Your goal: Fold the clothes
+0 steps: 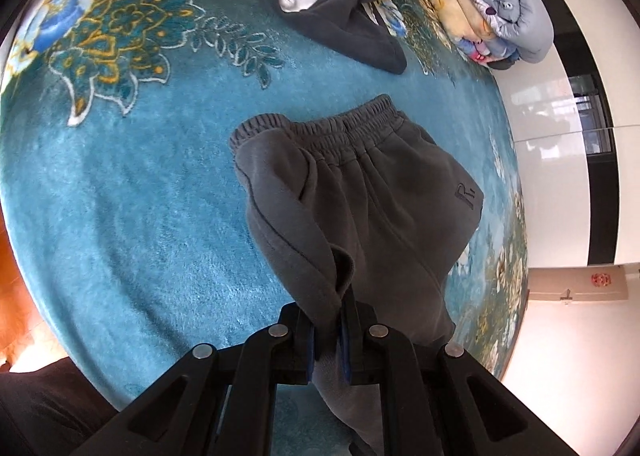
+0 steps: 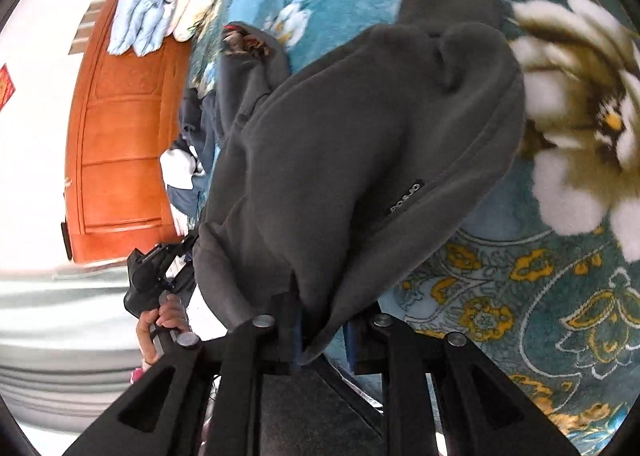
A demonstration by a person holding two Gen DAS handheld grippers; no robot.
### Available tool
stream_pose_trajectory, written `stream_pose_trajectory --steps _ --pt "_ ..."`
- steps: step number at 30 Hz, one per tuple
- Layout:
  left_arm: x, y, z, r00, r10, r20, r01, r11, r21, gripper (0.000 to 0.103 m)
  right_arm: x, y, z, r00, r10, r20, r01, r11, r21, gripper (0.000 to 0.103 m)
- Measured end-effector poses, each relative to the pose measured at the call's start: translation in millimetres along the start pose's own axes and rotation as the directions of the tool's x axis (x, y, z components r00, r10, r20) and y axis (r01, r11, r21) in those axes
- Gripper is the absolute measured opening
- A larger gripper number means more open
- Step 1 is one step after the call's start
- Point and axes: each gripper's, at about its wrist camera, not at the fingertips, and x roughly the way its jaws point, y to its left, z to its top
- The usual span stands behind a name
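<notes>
- The teal floral blanket (image 1: 120, 196) covers the bed.
- Folded quilts (image 1: 496, 4) are stacked at the blanket's far edge.
- Grey sweatpants (image 1: 360, 192) hang above the blanket's middle, waistband farthest from the left camera.
- The left tongs (image 1: 328, 340) pinch the sweatpants' fabric.
- The right tongs (image 2: 324, 340) clamp another fold of it.

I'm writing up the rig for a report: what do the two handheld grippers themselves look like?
Both are matte black plastic. The left gripper and right gripper each have angular slotted linkage arms, round silver pivot pins, and blue pads on the inner finger faces. No cables or markings are visible; no sleeve can be made out.
</notes>
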Motion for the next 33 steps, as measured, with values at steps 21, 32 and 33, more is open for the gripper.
stream_pose_trajectory --steps 21,32,33 --pt "-33.8 40.0 23.1 0.998 0.038 0.05 -0.036 0.999 -0.03 0.01 -20.0 -70.5 15.0 0.974 -0.038 0.221 -0.03 0.954 0.299 0.014" --pt "-26.0 47.6 23.2 1.0 0.004 0.014 -0.003 0.999 -0.039 0.01 -48.4 -35.7 -41.7 0.962 -0.269 0.044 0.268 0.963 0.024 0.008" --pt "-24.5 48.8 22.2 1.0 0.006 0.009 -0.006 0.999 -0.04 0.01 -45.0 -43.2 -51.4 0.959 -0.282 0.015 0.281 0.959 0.035 0.008"
